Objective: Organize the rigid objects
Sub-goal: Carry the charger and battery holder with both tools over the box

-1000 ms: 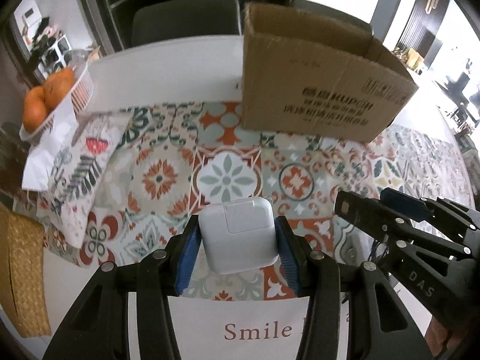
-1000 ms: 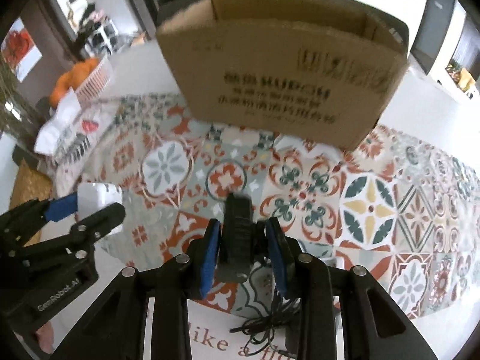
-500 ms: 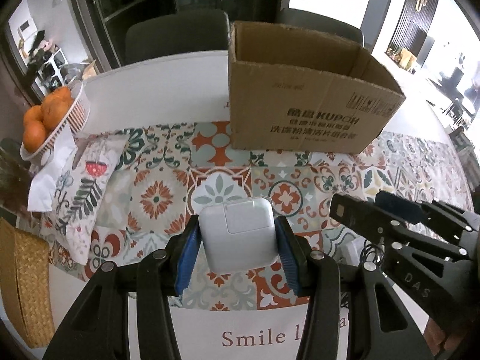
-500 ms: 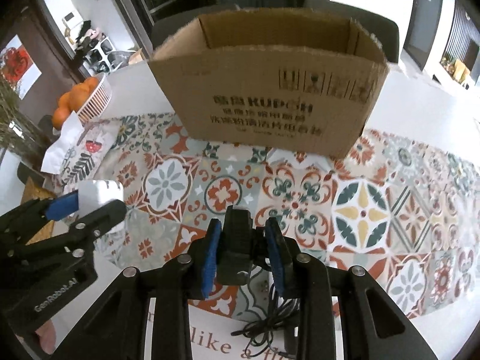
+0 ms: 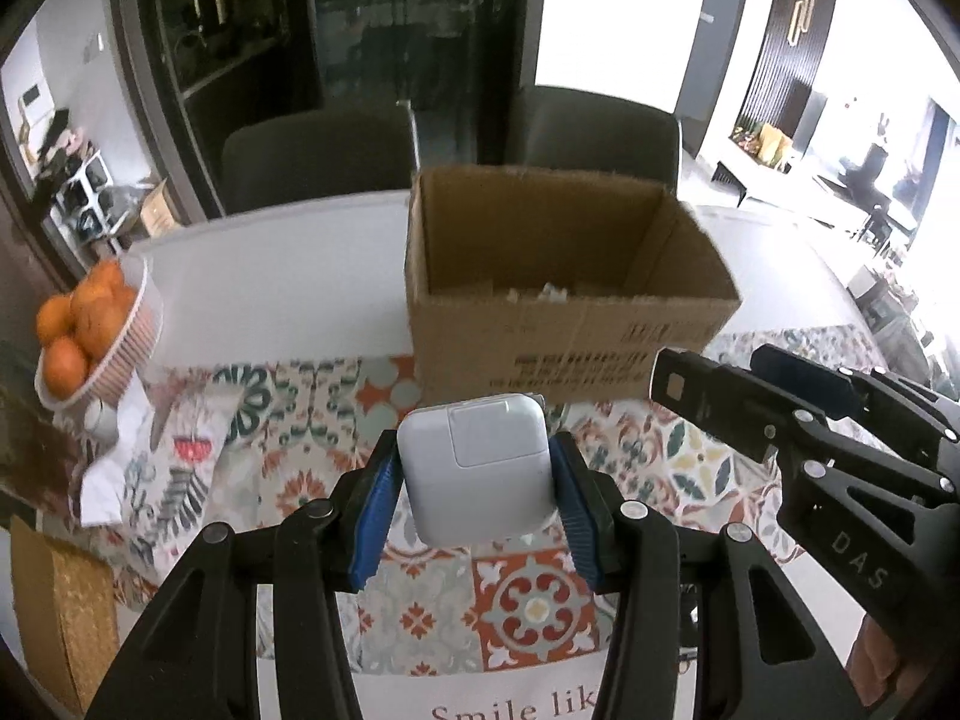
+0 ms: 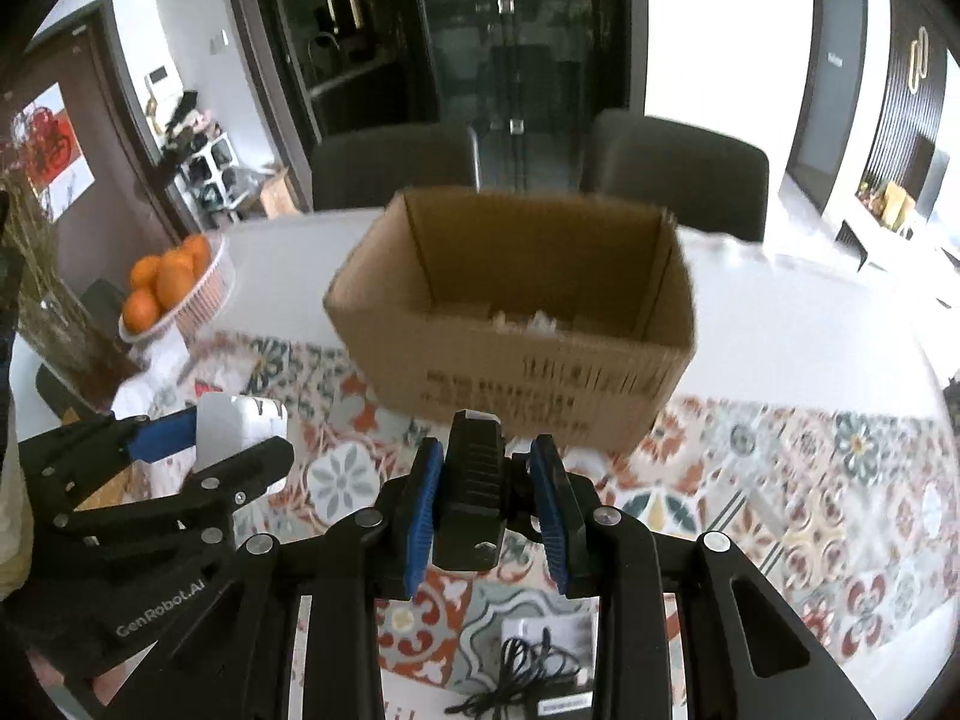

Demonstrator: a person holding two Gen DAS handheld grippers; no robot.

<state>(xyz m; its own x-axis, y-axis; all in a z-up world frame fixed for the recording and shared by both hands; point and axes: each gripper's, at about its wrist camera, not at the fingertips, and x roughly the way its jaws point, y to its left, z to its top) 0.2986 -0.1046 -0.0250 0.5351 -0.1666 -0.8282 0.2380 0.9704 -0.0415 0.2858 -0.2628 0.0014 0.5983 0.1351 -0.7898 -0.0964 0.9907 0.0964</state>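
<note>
White charger block is sitting between the blue pads of the left claw, gripped on both sides and held clear above the patterned cloth on the bench. Left wrist view: the open cardboard box is standing beyond the block, flaps up, with some pale scraps lying at its bottom; what they are cannot be made out. A basket of oranges is sitting at the far left edge, with a folded printed cloth lying just beside it. The right claw is showing at the right, a dark part jutting forward.

Right wrist view: the right claw is clamping narrowly on a black ribbed adapter, blue pads pressing both flanks, held above the cloth. A black cable is lying coiled below it on a white sheet; whether it joins the adapter cannot be told. The box is standing straight ahead, its open top facing the camera, printed text on its near wall. The left claw is appearing at the left, carrying the white block level with the box's near wall. Oranges are sitting far left, and two dark chairs are standing behind the bench.
</note>
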